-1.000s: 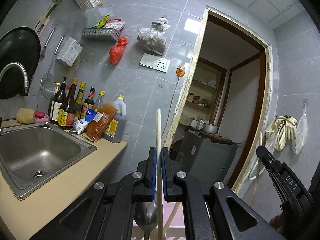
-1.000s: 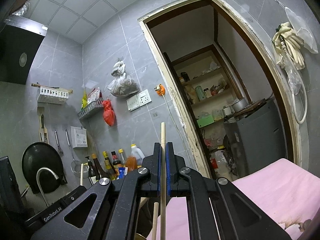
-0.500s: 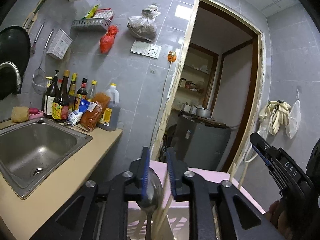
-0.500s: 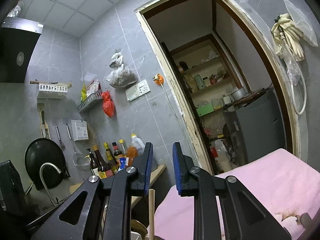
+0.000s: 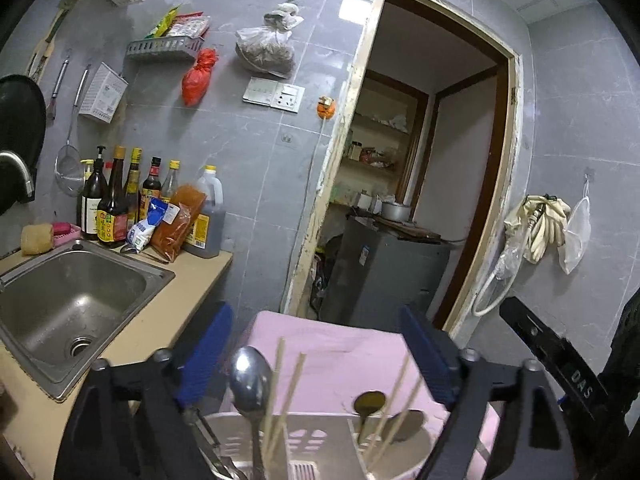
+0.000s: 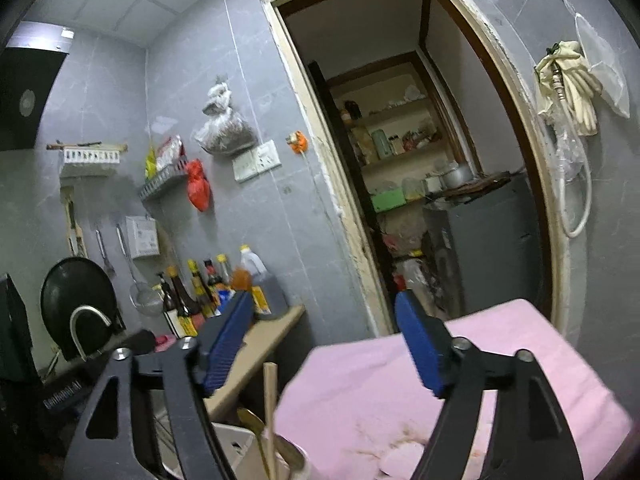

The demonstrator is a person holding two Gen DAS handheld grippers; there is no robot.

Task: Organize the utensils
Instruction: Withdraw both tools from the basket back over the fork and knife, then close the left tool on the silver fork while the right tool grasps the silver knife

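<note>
Both grippers [image 5: 316, 364] [image 6: 326, 344] just opened wide off chopsticks [image 5: 286, 396], now loose in half-hidden holder [image 5: 320, 432].

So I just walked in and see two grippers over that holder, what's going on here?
A person is sorting utensils into a pale holder. Both the left gripper and the right gripper have just been opening, with nothing pinched now. Chopsticks and a metal spoon stand in the holder.

left gripper [image 5: 316, 354]: opened, chopstick [image 5: 276, 384] released | right gripper [image 6: 324, 340]: opened, chopstick [image 6: 270, 412] apparently dropped into holder [image 5: 320, 432]
</note>
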